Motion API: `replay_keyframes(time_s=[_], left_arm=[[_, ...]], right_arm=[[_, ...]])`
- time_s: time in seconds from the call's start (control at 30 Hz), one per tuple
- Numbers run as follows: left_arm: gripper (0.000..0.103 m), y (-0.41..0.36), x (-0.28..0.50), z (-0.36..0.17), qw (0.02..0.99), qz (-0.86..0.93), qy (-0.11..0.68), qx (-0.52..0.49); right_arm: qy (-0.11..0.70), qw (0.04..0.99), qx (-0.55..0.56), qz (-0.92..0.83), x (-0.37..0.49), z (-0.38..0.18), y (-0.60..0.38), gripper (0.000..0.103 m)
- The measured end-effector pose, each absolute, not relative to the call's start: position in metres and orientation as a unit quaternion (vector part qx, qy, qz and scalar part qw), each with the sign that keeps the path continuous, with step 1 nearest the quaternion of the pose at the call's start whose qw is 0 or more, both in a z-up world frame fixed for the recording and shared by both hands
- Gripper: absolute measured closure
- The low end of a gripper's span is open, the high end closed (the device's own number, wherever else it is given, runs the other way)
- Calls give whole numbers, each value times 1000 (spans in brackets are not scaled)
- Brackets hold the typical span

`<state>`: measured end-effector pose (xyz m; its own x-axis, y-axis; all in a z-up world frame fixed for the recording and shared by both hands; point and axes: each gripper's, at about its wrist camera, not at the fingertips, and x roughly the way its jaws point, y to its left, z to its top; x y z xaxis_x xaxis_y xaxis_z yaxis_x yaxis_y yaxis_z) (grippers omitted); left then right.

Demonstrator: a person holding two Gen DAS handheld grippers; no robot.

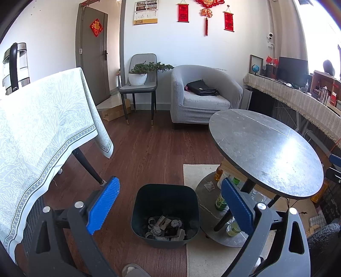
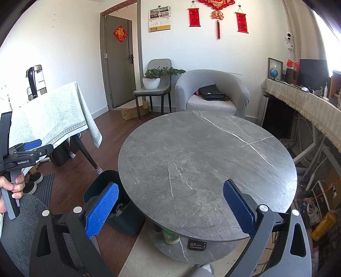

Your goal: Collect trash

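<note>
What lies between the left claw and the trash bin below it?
Nothing: in the left wrist view the open left claw hangs over the trash bin, with only air between.

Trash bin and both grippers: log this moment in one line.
left gripper: open, empty, above trash bin | right gripper: open, empty, over round table | bin: scraps inside | tabletop: bare

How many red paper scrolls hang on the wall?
2: one red paper scroll left of the big red knot ornament, another red paper scroll to its right. None seem hidden.
</note>
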<state>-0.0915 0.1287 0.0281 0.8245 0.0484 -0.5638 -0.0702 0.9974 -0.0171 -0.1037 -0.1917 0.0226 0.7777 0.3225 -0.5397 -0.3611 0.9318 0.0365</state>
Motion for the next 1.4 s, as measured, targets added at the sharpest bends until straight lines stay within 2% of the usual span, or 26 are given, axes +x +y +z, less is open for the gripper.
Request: replay_keyframes(time_s=[1.4], left_arm=[[5, 126, -92, 28, 955, 31, 295, -15]], right_arm=[[281, 941, -42, 182, -104, 20, -191, 4]])
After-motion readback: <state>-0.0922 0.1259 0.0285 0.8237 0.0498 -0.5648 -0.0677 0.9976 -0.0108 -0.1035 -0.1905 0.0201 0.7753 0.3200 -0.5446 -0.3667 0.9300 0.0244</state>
